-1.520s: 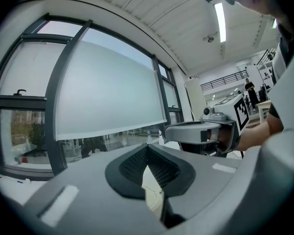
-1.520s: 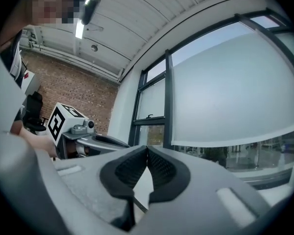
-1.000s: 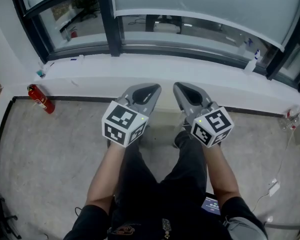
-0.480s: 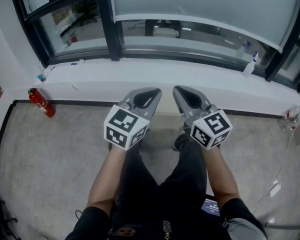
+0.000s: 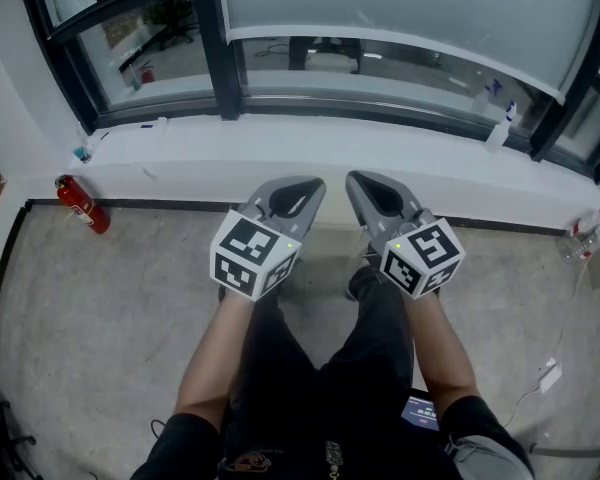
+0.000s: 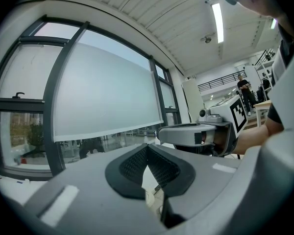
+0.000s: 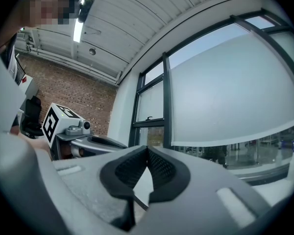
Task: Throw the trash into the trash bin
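On my feed the left gripper [image 5: 308, 182] and right gripper [image 5: 358, 178] are smooth grey shells tapering to rounded noses. Each carries a white cube [image 5: 253, 256] printed with black square markers and lit by a small green light. The gripper views show black pads [image 6: 132, 164] with a fine mesh texture. The person wears dark trousers [image 5: 315, 368], short dark sleeves [image 5: 175, 446] and a dark shoe [image 5: 363, 282].

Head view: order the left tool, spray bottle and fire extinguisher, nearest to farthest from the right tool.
1. Left tool, alongside the right tool.
2. Spray bottle, on the sill, upper right.
3. Fire extinguisher, far left.
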{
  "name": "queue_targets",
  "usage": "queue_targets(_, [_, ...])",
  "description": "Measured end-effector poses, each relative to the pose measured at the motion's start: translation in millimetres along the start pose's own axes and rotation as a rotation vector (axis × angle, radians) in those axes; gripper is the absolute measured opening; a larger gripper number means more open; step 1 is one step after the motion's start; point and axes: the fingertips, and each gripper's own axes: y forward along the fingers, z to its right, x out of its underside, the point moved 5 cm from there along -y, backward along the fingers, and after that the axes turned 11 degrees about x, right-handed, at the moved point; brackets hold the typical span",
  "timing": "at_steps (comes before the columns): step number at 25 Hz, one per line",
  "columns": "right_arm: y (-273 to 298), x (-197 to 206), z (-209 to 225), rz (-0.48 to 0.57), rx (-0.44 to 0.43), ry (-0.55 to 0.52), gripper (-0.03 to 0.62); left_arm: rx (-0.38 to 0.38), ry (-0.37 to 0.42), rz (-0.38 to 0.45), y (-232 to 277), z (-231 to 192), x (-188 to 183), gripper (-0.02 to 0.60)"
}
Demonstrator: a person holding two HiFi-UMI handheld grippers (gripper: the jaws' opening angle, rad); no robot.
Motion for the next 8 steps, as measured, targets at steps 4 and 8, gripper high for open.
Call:
queue_targets(4, [0.5,-0.1,-0.2,0.002,0.005,0.000,0.003,-0.001,0.000,0.000,-0.5,-1.1,0.6,0.003])
queue_targets(8, [0.3,0.4,-1.0,0.003,0.006,0.000,0.003,0.002,0.001,-0.002,0.4,0.0,1.8,0.003])
